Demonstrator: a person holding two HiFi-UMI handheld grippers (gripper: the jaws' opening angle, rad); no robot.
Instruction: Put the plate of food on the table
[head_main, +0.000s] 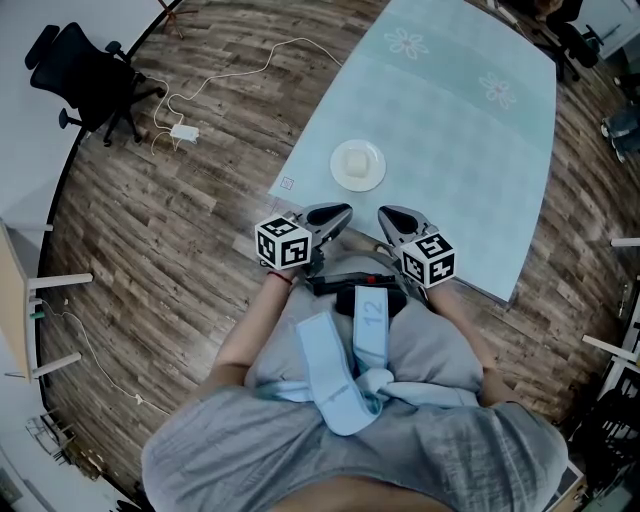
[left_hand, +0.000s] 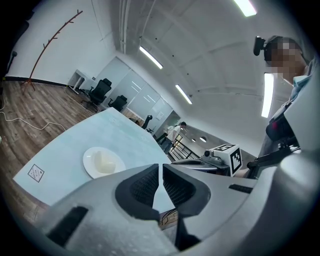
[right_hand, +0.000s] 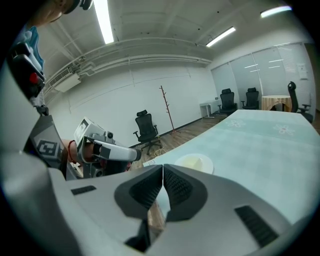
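Plate of food (head_main: 357, 165): round and white, with a pale block on it. It stands on the table (head_main: 450, 150) near the close corner, so I judge it already placed. It lies ahead, clear of both tools.

Left gripper (head_main: 335, 213): slightly the nearer; jaws closed, holding nothing.

Right gripper (head_main: 392, 216): jaws likewise closed, holding nothing.

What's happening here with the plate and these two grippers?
A person at a pale blue table holds a gripper in each hand. The white plate, carrying a pale piece of food, sits on the table, apart from both. The left gripper and right gripper hang close to the body, tongs shut on nothing.
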